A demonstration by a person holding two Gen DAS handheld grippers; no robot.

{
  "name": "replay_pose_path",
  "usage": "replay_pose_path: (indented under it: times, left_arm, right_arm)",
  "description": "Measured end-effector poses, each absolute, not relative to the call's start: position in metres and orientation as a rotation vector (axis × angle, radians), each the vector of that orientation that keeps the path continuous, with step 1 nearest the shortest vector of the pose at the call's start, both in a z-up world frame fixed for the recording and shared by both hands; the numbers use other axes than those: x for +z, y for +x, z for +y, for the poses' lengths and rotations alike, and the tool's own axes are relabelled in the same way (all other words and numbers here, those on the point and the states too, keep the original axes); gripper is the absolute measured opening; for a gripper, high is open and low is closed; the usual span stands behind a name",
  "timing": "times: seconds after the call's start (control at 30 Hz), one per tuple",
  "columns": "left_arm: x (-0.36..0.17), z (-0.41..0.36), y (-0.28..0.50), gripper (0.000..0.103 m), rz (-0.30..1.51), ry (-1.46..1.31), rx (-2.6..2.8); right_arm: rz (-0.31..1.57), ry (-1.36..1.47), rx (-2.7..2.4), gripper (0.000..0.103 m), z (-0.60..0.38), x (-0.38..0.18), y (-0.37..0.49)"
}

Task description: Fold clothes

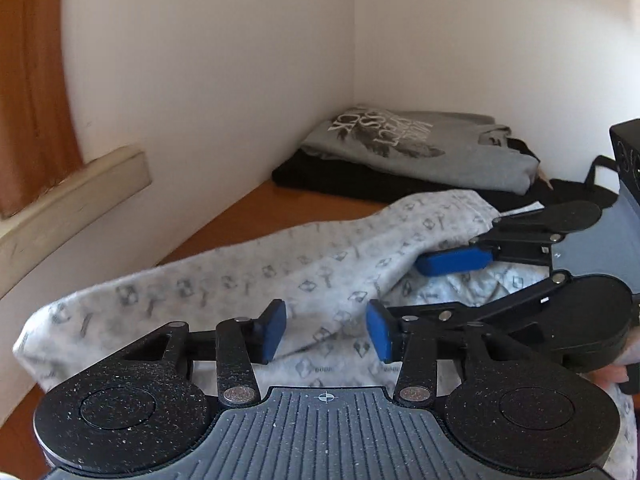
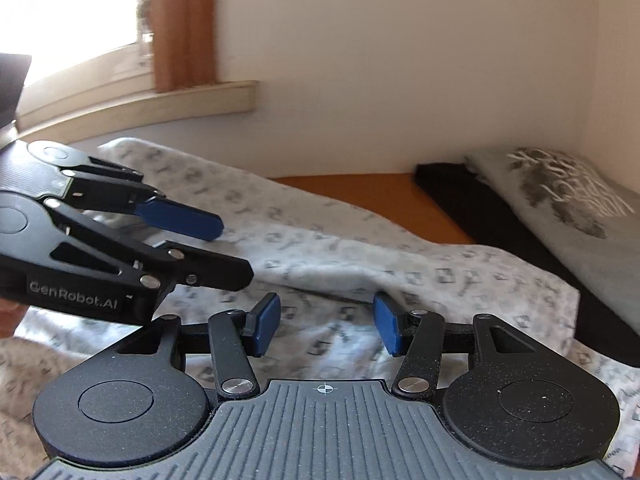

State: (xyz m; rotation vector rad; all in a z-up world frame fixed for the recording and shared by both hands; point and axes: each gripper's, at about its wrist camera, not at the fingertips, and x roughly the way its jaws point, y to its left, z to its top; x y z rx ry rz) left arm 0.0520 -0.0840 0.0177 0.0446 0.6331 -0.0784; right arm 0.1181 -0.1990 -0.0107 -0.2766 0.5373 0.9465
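Light-grey patterned fabric, a garment point(image 1: 248, 280) printed with small dark motifs, lies spread on the orange worktop point(image 1: 256, 208). Its long axis runs from the near left edge toward the far corner, where a folded grey printed T-shirt point(image 1: 416, 148) rests on a black garment point(image 1: 320, 180). Both grippers hover just above the patterned garment. The left gripper point(image 1: 326, 330) stands partly open, nothing between its pads. The right gripper point(image 2: 326, 324), beside it, is likewise partly open and empty. A raised fold lies directly ahead of both.

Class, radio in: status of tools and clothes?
Left tool open, right tool open, nothing gripped. Patterned garment half folded beneath. Folded stack behind, clear.
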Motion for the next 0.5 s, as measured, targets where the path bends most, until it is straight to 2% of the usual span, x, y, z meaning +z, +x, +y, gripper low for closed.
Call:
replay_pose_path:
  times: [0.2,0.27,0.3,0.43,0.5]
  left_arm:
    - [0.014,-0.076,0.063,0.063,0.656,0.02,-0.119]
    - [0.013,-0.074,0.065,0.073,0.665,0.008,-0.137]
    - [0.01,-0.075,0.067,0.074,0.666,0.008,-0.151]
    - [0.006,-0.083,0.071,0.074,0.664,0.044,-0.142]
    - [0.006,-0.085,0.076,0.068,0.658,0.052,-0.121]
  right_arm:
    - [0.543,-0.226,0.856,0.051,-0.204,-0.01,0.126]
    - [0.539,-0.211,0.828,0.052,-0.206,-0.009,0.128]
    - [0.534,-0.202,0.819,0.052,-0.208,-0.009,0.129]
    - [0.61,-0.156,0.841,0.054,-0.211,-0.01,0.147]
    - [0.618,-0.126,0.851,0.054,-0.215,-0.009,0.152]
